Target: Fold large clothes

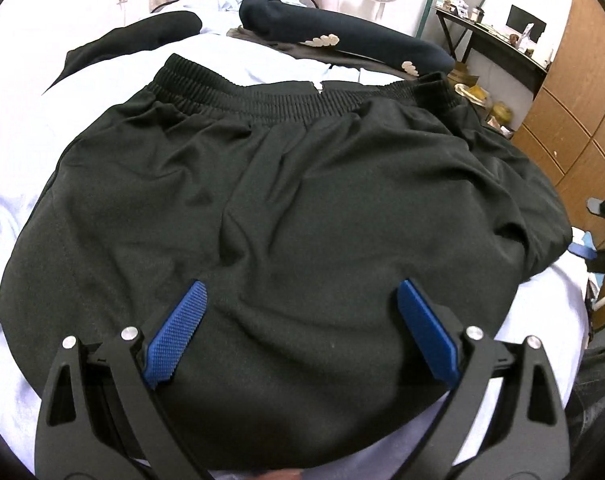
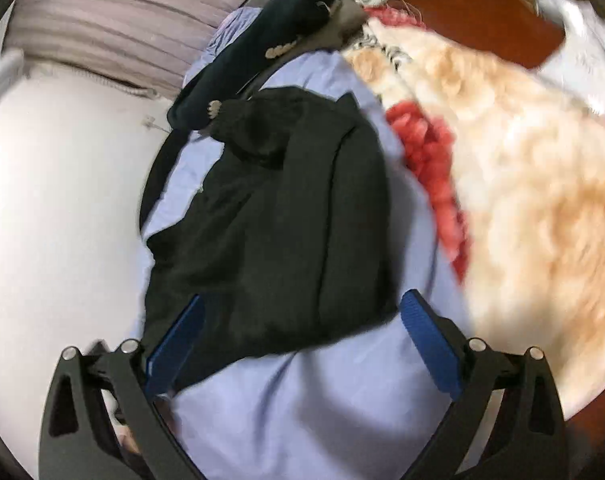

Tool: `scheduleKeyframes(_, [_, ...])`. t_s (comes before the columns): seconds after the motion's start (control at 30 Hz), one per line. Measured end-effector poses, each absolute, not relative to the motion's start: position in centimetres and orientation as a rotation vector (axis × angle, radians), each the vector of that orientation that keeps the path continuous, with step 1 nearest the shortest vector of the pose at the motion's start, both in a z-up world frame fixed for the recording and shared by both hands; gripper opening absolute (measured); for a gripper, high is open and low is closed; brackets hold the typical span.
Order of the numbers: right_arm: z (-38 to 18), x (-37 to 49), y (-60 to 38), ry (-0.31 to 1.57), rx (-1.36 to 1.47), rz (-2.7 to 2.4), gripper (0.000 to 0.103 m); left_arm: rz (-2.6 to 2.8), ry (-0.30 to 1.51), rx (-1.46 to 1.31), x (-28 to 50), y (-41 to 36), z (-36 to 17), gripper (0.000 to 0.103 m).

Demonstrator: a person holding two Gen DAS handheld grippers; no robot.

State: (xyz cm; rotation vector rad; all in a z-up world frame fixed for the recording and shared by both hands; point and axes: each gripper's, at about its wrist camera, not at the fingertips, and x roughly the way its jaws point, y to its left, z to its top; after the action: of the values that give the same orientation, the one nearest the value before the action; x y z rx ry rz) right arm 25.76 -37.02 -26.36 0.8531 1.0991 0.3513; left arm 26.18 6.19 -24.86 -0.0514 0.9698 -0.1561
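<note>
Black trousers [image 1: 286,208] spread on pale blue sheet [image 1: 30,120], elastic waistband [image 1: 302,96] at far edge, cloth creased and puckered below it. Left gripper [image 1: 298,334] low over near part of trousers, jaws spread wide, blue pads [image 1: 174,336] to either side of a soft ridge of cloth, nothing pinched. Right gripper [image 2: 302,344] at right-hand side of trousers, jaws likewise spread; right wrist view blurred, so contact with cloth not determinable. In that view the trousers [image 2: 278,216] appear narrow and bunched, one pad just over the near hem, the other over bare sheet [image 2: 302,408]. Dark navy garment [image 1: 342,36] with pale trim beyond waistband, close to it but apart as far as visible. Second dark garment [image 1: 134,40] beyond the trousers to the left. Orange-cream fluffy blanket [image 2: 522,184] with red patch just beside trousers on right, over edge of sheet. Judged: grasp for next fold not yet made. Risks: slippery knit sliding out of a shallow pinch; closing on top layer only, leaving lower layer behind and skewing fold; catching sheet along with hem, given pad over bare sheet; uneven lift between grippers twisting the creases in rather than out; dragging fold toward waistband and snagging navy garment; right side brushing blanket.
</note>
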Motion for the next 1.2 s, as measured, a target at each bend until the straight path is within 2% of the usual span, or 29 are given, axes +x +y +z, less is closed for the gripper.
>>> scheduleKeyframes(0.2, [-27.4, 26.5, -35.1, 1.139, 0.863, 0.356, 0.096, -0.167, 0.969, -0.048, 26.3, 6.3, -24.9, 0.094])
scheduleKeyframes(0.4, [-27.2, 29.0, -35.1, 1.073, 0.95, 0.34, 0.098, -0.179, 0.972, -0.058, 26.2, 6.4, -25.0, 0.094])
scheduleKeyframes(0.6, [-23.1, 29.3, -32.9, 0.995, 0.818, 0.385, 0.098, -0.189, 0.971, -0.086, 25.8, 6.8, -24.8, 0.094])
scheduleKeyframes(0.73, [-24.5, 29.8, -32.0, 1.04, 0.783, 0.355, 0.099, -0.17, 0.958, -0.139, 24.3, 7.5, -23.3, 0.094])
scheduleKeyframes(1.0, [-25.2, 30.2, -30.9, 1.05, 0.735, 0.352, 0.099, -0.053, 0.95, -0.416, 19.7, 12.1, -21.3, 0.094])
scheduleKeyframes(1.2, [-25.2, 30.4, -31.8, 1.052, 0.818, 0.385, 0.099, 0.012, 0.963, -0.754, 17.8, 15.8, -23.7, 0.094])
